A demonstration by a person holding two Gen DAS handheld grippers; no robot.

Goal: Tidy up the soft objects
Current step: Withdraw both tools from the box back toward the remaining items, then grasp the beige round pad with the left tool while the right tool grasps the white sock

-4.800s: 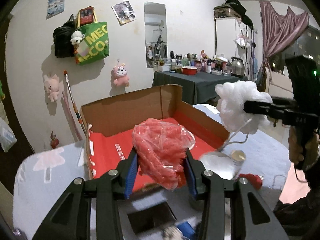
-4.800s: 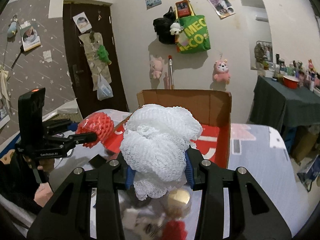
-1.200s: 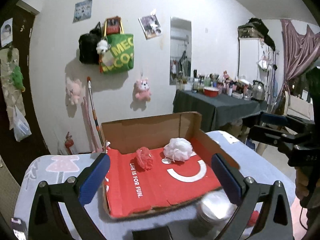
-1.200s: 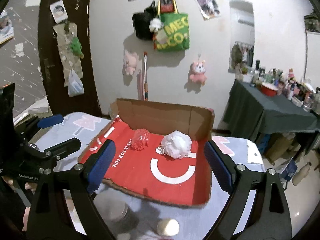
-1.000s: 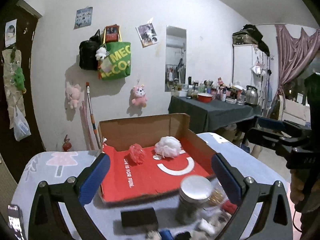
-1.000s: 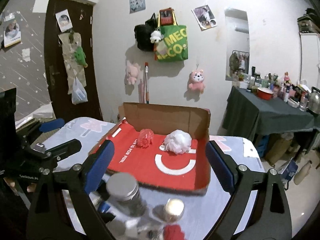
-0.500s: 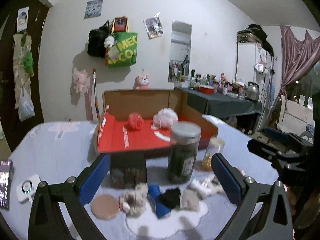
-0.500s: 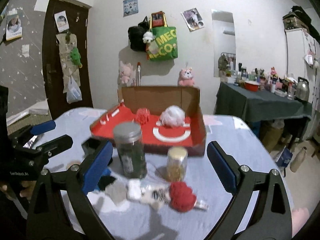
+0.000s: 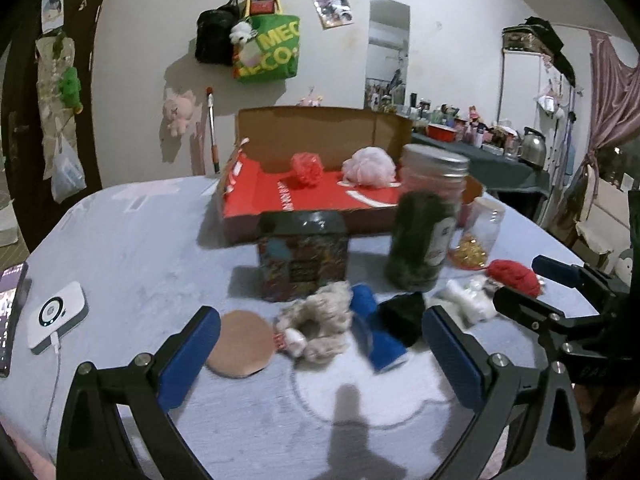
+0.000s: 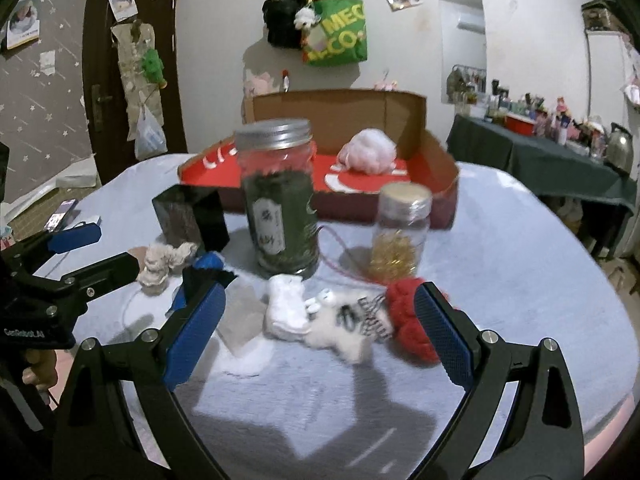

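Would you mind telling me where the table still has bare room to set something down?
Bare cloth lies left of the dark tin, toward the white charger. It is crowded in front of the green jar, where small soft things cluster.

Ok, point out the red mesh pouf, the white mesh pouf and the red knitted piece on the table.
red mesh pouf [image 9: 307, 169], left wrist view, middle of the ball.
white mesh pouf [image 10: 368, 154], right wrist view, centre of the ball.
red knitted piece [image 10: 408, 326], right wrist view, middle of its visible part.

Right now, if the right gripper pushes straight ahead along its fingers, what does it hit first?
Probably the white plush toy lying between the open right gripper fingers, with the white sock beside it; depth is uncertain.
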